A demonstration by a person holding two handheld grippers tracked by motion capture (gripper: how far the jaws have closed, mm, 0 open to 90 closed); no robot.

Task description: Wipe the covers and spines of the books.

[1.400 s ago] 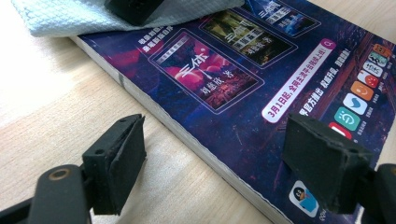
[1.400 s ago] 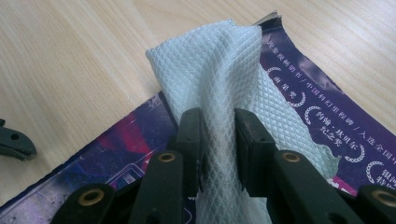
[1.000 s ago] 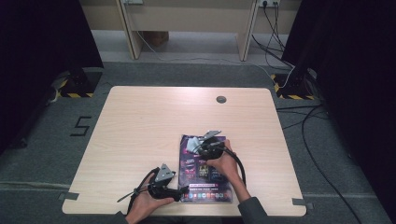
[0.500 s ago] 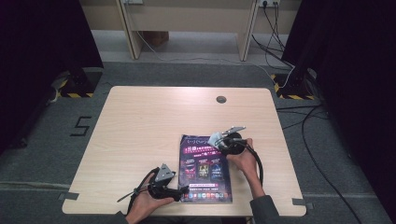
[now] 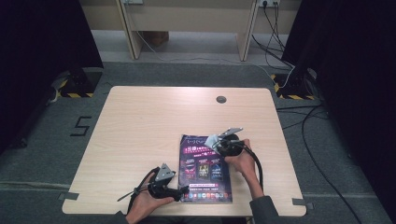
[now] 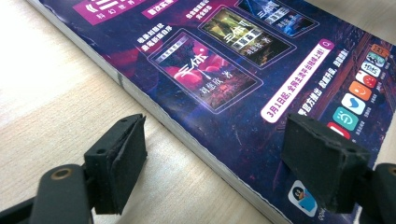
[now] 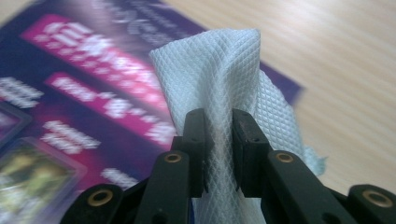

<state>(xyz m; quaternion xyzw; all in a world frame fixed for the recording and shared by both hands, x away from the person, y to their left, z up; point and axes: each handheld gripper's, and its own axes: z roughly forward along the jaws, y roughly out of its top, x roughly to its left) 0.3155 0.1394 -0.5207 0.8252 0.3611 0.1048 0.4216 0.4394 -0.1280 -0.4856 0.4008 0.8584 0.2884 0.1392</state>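
Pinching a white cloth (image 7: 224, 93), the right tongs (image 7: 219, 154) hover over the magazine (image 5: 205, 168).

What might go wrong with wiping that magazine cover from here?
The right tongs pinch just a fold of the white cloth, so it may slip free during a stroke. The left tongs stand open astride the magazine edge, not clamping it, so the magazine could slide on the table.
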